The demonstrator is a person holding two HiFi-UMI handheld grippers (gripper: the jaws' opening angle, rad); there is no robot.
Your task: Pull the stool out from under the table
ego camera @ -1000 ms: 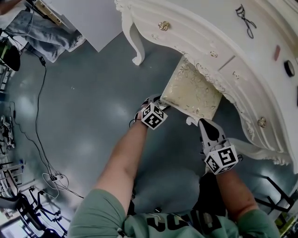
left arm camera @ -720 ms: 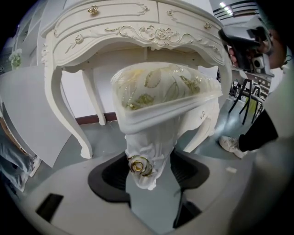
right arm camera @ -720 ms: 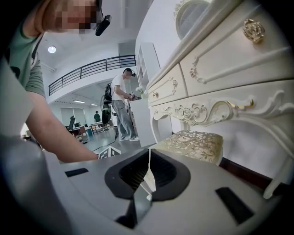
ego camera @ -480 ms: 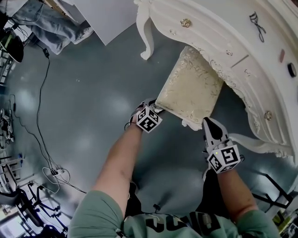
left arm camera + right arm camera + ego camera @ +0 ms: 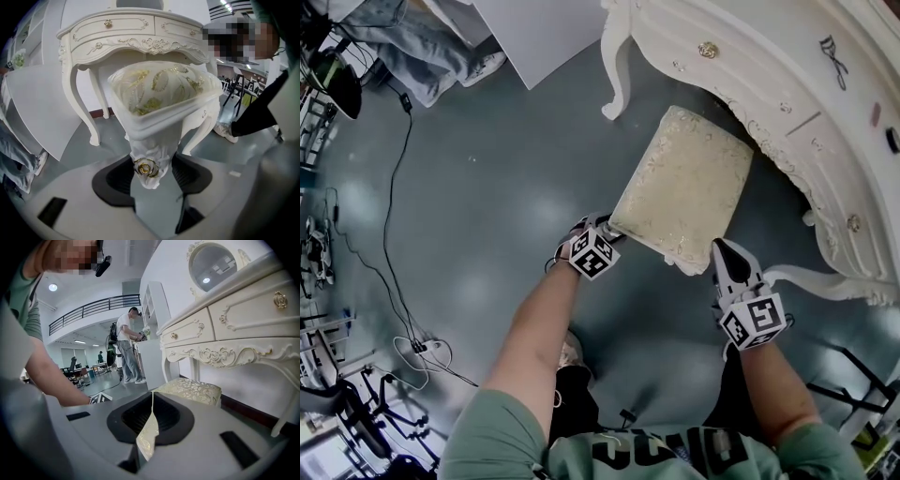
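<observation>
Nothing legible shows on any surface. The closest to print is a row of dark block letters across the chest of the person's green shirt [image 5: 675, 448], well below the stool [image 5: 684, 183] at the head view's bottom edge; they are foreshortened, cut off, and cannot be made out. At the stool's near edge, the left gripper [image 5: 607, 228] and right gripper [image 5: 724, 253] each carry a cube [image 5: 592, 254] with black-and-white square code patterns, no letters or digits.
</observation>
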